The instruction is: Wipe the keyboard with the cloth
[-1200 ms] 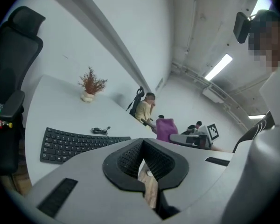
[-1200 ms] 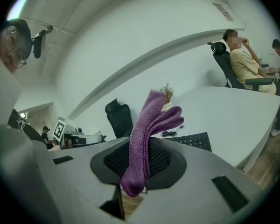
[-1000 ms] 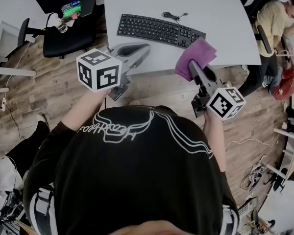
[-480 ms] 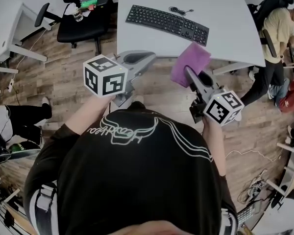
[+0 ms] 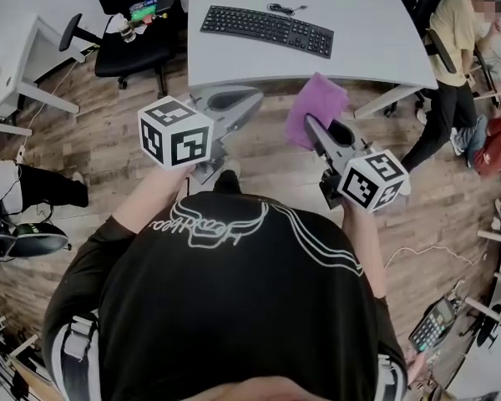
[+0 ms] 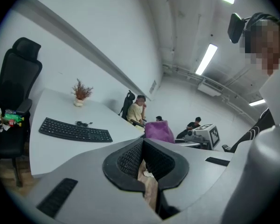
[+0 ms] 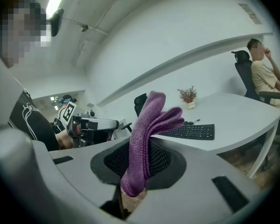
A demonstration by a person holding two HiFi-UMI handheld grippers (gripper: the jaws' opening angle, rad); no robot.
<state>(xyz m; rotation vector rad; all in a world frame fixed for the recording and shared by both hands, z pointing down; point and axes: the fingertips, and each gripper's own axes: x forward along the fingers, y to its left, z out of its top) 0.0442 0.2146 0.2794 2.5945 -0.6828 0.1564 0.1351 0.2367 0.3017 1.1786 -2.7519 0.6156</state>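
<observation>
The black keyboard (image 5: pixel 267 30) lies on the white table (image 5: pixel 359 53), far ahead of both grippers. My right gripper (image 5: pixel 307 122) is shut on the purple cloth (image 5: pixel 316 107), held over the wooden floor in front of the table's edge. In the right gripper view the cloth (image 7: pixel 148 134) stands up from between the jaws, with the keyboard (image 7: pixel 190 132) behind it. My left gripper (image 5: pixel 234 103) hangs beside it on the left, shut with nothing in it. Its own view shows the keyboard (image 6: pixel 74 130) and the cloth (image 6: pixel 158 130).
A black office chair (image 5: pixel 138 19) with small items on its seat stands left of the table. A seated person (image 5: pixel 457 44) is at the table's right end, beside a red bag (image 5: pixel 493 140). A small potted plant (image 6: pixel 79 91) sits at the table's far side. Another white desk (image 5: pixel 8 40) stands at the left.
The table and keyboard have slid farther away in the head view. Both grippers, earlier over the table's front edge, are now over the floor. The cloth stays in the right gripper.
</observation>
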